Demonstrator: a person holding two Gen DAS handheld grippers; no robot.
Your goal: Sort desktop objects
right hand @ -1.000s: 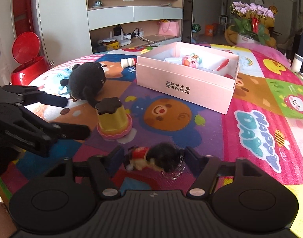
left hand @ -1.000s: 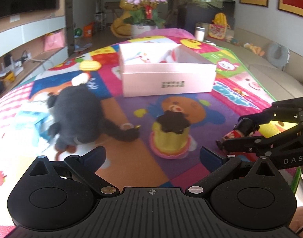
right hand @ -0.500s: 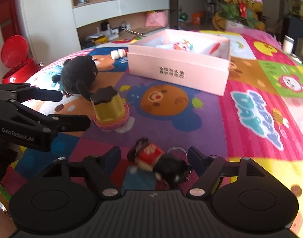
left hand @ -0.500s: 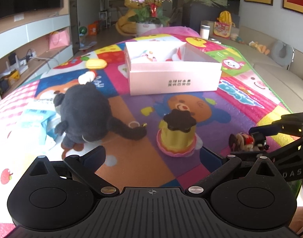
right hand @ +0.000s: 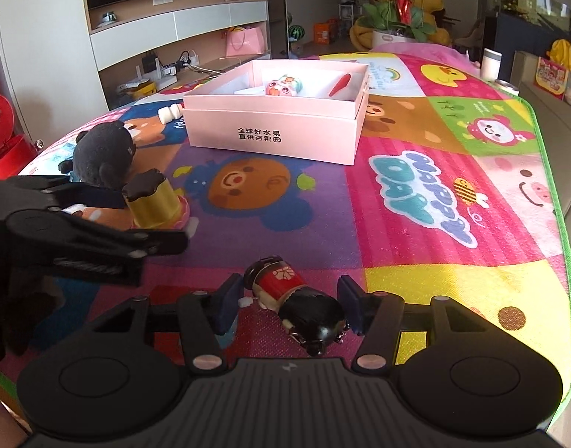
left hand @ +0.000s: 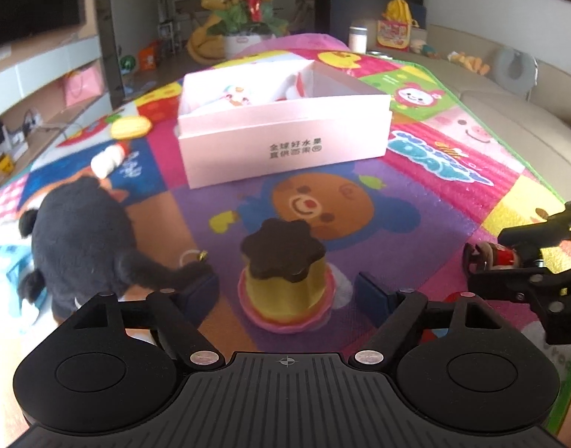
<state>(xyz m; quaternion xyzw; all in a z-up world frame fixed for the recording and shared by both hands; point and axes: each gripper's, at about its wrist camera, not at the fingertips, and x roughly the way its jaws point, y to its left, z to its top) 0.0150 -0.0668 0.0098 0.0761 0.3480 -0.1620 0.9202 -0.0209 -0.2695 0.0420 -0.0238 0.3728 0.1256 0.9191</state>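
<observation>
So both tools are mid-squeeze right now. The left tool [left hand: 287,291] has its jaws coming in on either side of the yellow pudding-shaped toy with a dark scalloped top and pink base [left hand: 285,280], with gaps on both sides, so no contact yet. That toy stands upright on the colourful cartoon play mat [left hand: 434,201] covering the tabletop, a bit in front of the pink cardboard box [left hand: 285,149]. The right tool [right hand: 289,304] is closing too, around a little doll figure with a red body and glossy black hair [right hand: 296,298] lying on its side, well in front of the box. One pad looks right up against the head, the other side I can't quite tell, so I wouldn't call it gripped. To do this step well I'd say keep each tool low and centred so the pads land on the widest part: mid-body on the pudding, not the flared base, and on the doll's torso over the round slippery head, which could squirt out. Watch the black plush bear [left hand: 80,239] just left of the pudding, since its arm sits by the left pad and might get pinched. The box already has a few toys in it, and I'd guess that's where these two go.
</observation>
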